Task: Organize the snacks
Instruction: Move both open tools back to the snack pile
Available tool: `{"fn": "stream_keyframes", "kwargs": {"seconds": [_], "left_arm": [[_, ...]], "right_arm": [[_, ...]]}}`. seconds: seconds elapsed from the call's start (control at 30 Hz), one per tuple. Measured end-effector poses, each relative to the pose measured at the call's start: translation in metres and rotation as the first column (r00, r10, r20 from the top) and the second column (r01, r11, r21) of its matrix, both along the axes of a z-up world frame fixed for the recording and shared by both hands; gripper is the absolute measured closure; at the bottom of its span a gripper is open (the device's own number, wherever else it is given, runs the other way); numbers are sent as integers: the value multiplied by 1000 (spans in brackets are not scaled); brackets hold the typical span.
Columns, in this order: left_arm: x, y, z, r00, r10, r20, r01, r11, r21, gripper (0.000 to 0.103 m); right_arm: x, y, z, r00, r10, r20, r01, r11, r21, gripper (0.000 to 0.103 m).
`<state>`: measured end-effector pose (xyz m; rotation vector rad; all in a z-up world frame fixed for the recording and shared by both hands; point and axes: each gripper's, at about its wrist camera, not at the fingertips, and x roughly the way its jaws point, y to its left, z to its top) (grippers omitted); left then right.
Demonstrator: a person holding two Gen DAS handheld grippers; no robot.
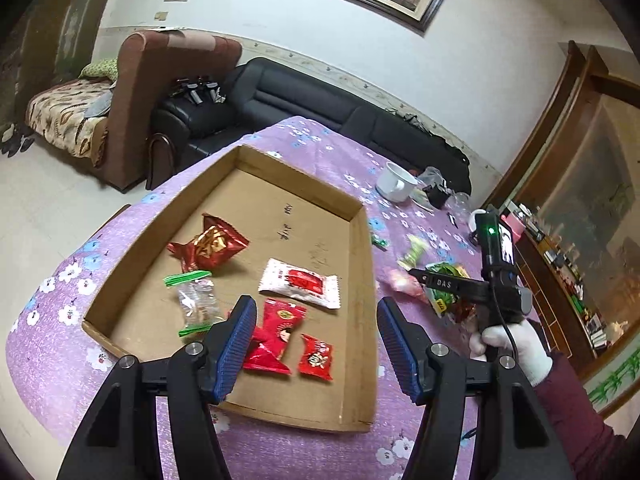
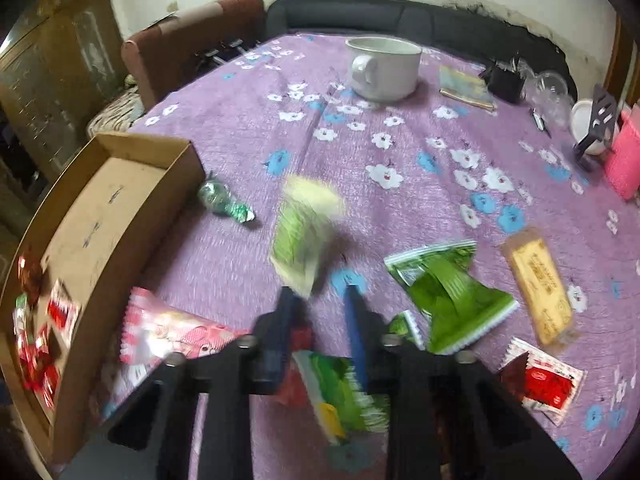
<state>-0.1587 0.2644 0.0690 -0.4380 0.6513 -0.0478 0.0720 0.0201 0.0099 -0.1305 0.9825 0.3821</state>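
A shallow cardboard tray (image 1: 360, 280) on the purple floral tablecloth holds several snack packets, among them a white-and-red packet (image 1: 300, 283) and a red packet (image 1: 276, 332). My left gripper (image 1: 316, 344) is open and empty, hovering over the tray's near end. My right gripper (image 2: 320, 312) is open, above loose snacks to the right of the tray (image 2: 120, 216). A blurred pale green packet (image 2: 306, 232) lies just beyond its fingertips, apart from them. A green packet (image 2: 452, 292), a pink packet (image 2: 168, 332) and a tan bar (image 2: 538, 280) lie around it.
A white mug (image 2: 384, 66) stands at the table's far side. A small green candy (image 2: 224, 200) lies next to the tray. A pink container (image 2: 624, 156) and clutter sit at the far right. A black sofa (image 1: 280, 92) is behind the table.
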Motion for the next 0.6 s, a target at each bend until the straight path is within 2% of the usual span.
{"fn": "stream_keyframes", "kwargs": {"seconds": [0.07,0.13,0.23,0.33,0.4,0.47,0.53,0.6], "left_arm": [[1,-4,1,1000,-11,-2,11,1000,8,37],[2,-11,2,1000,-27,-6,27,1000,8,37],[4,-24,2,998,-58,-12,58,998,12,37],[6,-39,3,995,-98,-25,99,995,23,37],[9,-50,3,991,-129,-31,129,991,16,37],[12,-59,4,988,-152,-37,152,988,6,37],[16,-70,6,983,-177,-43,177,984,7,37],[21,-82,8,979,-197,-50,199,980,23,37]], "right_arm": [[-9,-12,0,997,35,-64,-30,996,80,101],[-23,-24,1,991,73,-109,-60,991,121,101],[-47,-36,0,979,147,-142,-133,986,106,102],[-64,-55,8,978,129,-164,-106,984,143,100],[-72,-75,18,986,113,-124,-87,976,198,87],[-82,-84,25,992,100,-72,-84,976,199,64],[-90,-89,25,996,85,-41,-76,979,188,56],[-101,-92,26,996,86,0,-85,981,174,56]]}}
